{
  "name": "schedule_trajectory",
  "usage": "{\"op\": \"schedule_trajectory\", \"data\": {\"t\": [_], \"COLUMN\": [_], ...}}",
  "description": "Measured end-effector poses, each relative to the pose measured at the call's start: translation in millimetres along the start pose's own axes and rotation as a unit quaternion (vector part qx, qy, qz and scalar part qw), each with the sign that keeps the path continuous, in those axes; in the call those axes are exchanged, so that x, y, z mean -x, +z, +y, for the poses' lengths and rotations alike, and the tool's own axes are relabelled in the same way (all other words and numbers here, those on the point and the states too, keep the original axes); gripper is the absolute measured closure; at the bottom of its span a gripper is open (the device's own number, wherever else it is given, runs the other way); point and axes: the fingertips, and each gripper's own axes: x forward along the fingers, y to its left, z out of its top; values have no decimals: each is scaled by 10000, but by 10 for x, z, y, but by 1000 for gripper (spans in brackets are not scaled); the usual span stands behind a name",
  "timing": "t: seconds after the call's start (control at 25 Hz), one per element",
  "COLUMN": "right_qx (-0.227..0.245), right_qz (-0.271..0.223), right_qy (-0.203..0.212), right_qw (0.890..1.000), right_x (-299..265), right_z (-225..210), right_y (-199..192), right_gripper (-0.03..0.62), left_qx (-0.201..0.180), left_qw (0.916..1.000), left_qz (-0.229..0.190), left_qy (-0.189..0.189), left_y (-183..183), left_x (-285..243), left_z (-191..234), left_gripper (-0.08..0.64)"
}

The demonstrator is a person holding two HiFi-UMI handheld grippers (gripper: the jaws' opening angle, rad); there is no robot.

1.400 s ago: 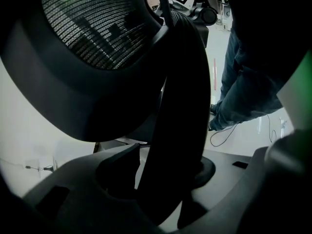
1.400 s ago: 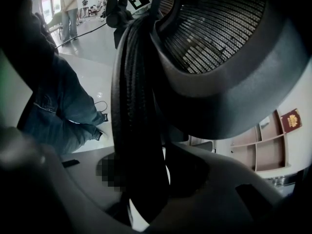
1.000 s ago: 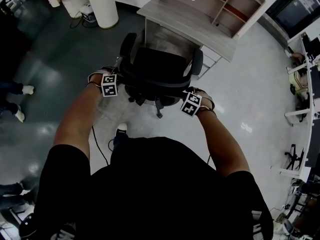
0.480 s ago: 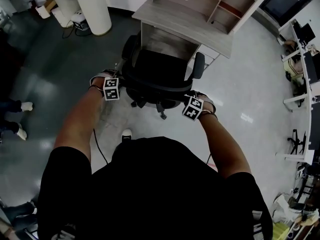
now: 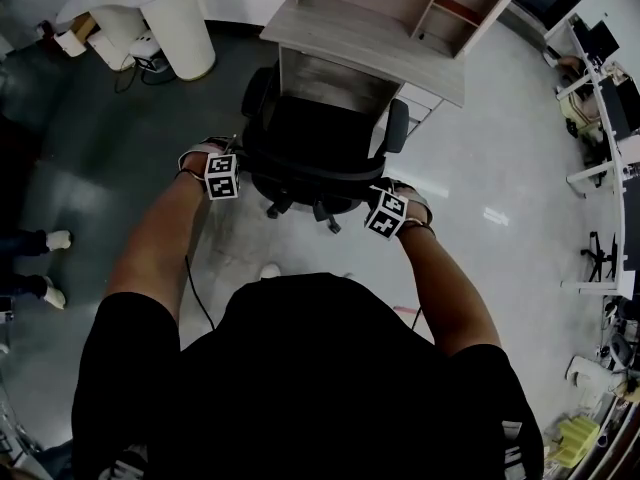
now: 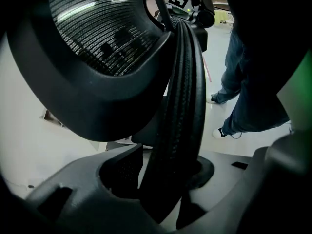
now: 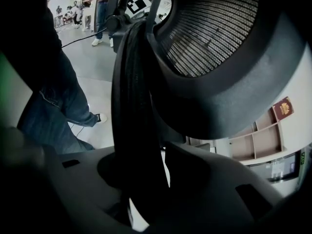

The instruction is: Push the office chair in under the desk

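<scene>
A black mesh office chair stands in front of the grey wooden desk, its seat front at the desk opening. My left gripper is at the left side of the chair's backrest rim, my right gripper at the right side. In the left gripper view, the rim runs down between the jaws of the left gripper, which are closing on it. The right gripper view shows the right gripper shut on the same backrest rim.
A white round column stands far left of the desk. Bystanders' shoes are at the left edge, and a cable trails on the floor. More desks line the right side. A shelf unit tops the desk.
The chair, with both grippers on its backrest, has rolled a little closer to the desk. The person has stepped forward behind it.
</scene>
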Motion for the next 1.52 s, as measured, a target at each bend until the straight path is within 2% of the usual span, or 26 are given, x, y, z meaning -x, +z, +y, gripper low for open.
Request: {"op": "schedule_trajectory", "data": {"t": [0.32, 0.8, 1.04, 1.52], "right_qx": [-302, -448, -507, -519], "right_qz": [89, 228, 153, 122], "right_qy": [-115, -65, -125, -194], "right_qw": [9994, 9987, 9985, 9984], "right_x": [-84, -177, -263, -500], "right_z": [-36, -141, -383, -990], "right_y": [362, 409, 537, 453], "right_gripper": [434, 431, 431, 431], "left_qx": [-279, -364, -439, -394], "left_qw": [9995, 9983, 9982, 9984], "left_qz": [-175, -402, -371, -367], "left_qy": [26, 193, 155, 158], "left_y": [-328, -339, -429, -324], "left_x": [-69, -204, -251, -542], "left_z": [295, 525, 793, 1338], "left_gripper": [368, 376, 377, 377]}}
